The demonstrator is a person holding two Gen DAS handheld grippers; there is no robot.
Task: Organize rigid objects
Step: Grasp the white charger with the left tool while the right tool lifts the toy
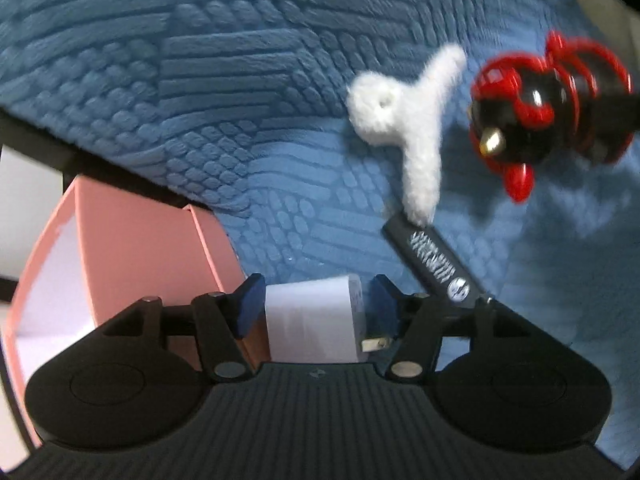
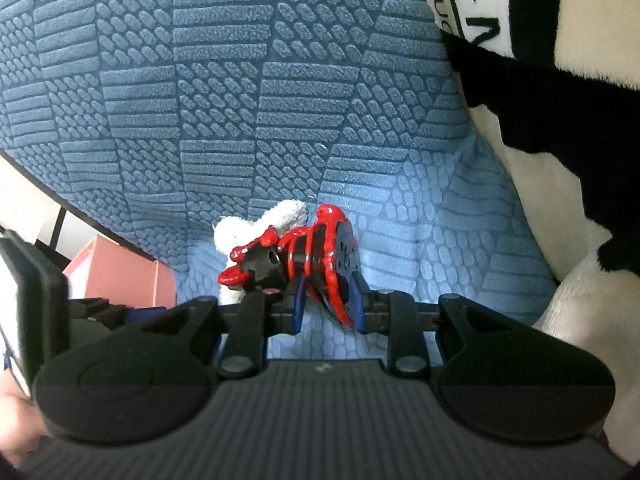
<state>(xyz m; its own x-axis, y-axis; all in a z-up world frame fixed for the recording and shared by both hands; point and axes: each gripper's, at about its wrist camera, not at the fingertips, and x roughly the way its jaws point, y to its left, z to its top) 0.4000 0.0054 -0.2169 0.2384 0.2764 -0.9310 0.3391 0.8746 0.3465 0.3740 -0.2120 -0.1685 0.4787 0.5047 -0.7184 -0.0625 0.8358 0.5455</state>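
Note:
My left gripper (image 1: 316, 308) has a white charger plug (image 1: 314, 324) between its blue pads, with small gaps at both sides, beside a pink box (image 1: 132, 256). My right gripper (image 2: 328, 304) is shut on a red and black toy figure (image 2: 308, 256) and holds it above the blue textured cover (image 2: 240, 100); the toy also shows at the right of the left wrist view (image 1: 536, 116). A white fuzzy hair clip (image 1: 404, 120) lies on the cover, and shows behind the toy in the right wrist view (image 2: 256, 224). A black stick with white print (image 1: 432, 264) lies by the clip's lower end.
The pink box is open with a white inside and stands at the cover's left edge (image 2: 120, 272). A black and white plush cushion (image 2: 560, 100) rises at the right. The blue cover (image 1: 200, 80) slopes up behind the objects.

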